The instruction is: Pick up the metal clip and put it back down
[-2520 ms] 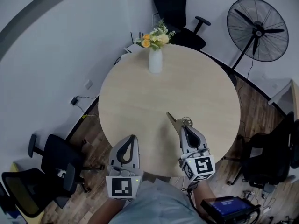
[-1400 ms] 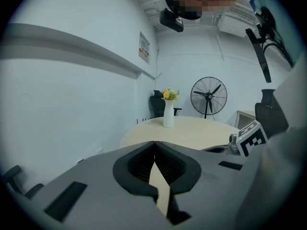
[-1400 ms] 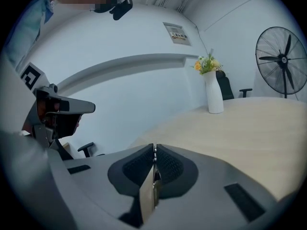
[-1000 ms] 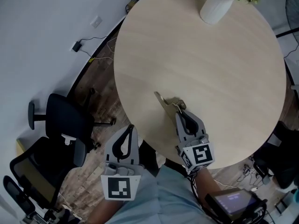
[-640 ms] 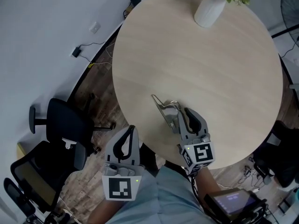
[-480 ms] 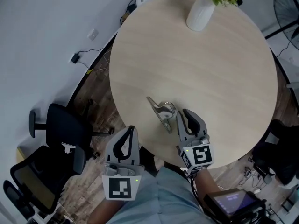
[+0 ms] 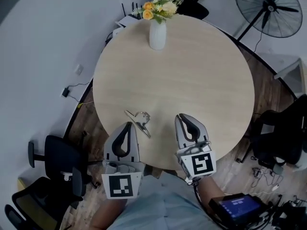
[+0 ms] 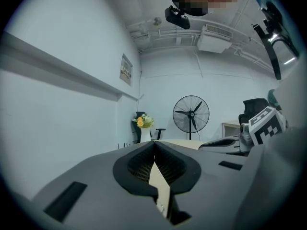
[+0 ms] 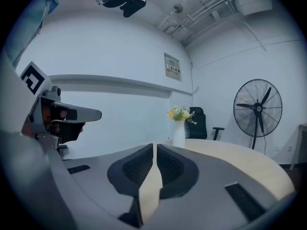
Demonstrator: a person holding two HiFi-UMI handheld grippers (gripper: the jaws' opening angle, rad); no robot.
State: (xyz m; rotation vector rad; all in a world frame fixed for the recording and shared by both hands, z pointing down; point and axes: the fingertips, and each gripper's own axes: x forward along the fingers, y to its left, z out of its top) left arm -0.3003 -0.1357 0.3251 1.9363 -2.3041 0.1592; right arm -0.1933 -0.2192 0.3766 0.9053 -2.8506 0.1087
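The metal clip (image 7: 139, 120) lies flat on the round wooden table (image 7: 192, 66), near its front edge. My left gripper (image 7: 127, 125) hangs just in front of the clip at the table's rim, jaws shut and empty. My right gripper (image 7: 182, 117) sits over the table to the clip's right, well apart from it, also shut with nothing between its pads. Neither gripper view shows the clip. The left gripper (image 8: 154, 143) and the right gripper (image 9: 155, 146) each show their pads together.
A white vase with flowers (image 7: 157, 28) stands at the table's far edge. A standing fan (image 7: 270, 8) is at the back right. Black office chairs (image 7: 57, 162) stand on the floor to the left, another (image 7: 280, 138) to the right. A tablet (image 7: 237, 206) lies by my right side.
The clip was at the right gripper's tips a second ago; now it lies free on the table and that gripper has drawn away to its right. The head view has swung.
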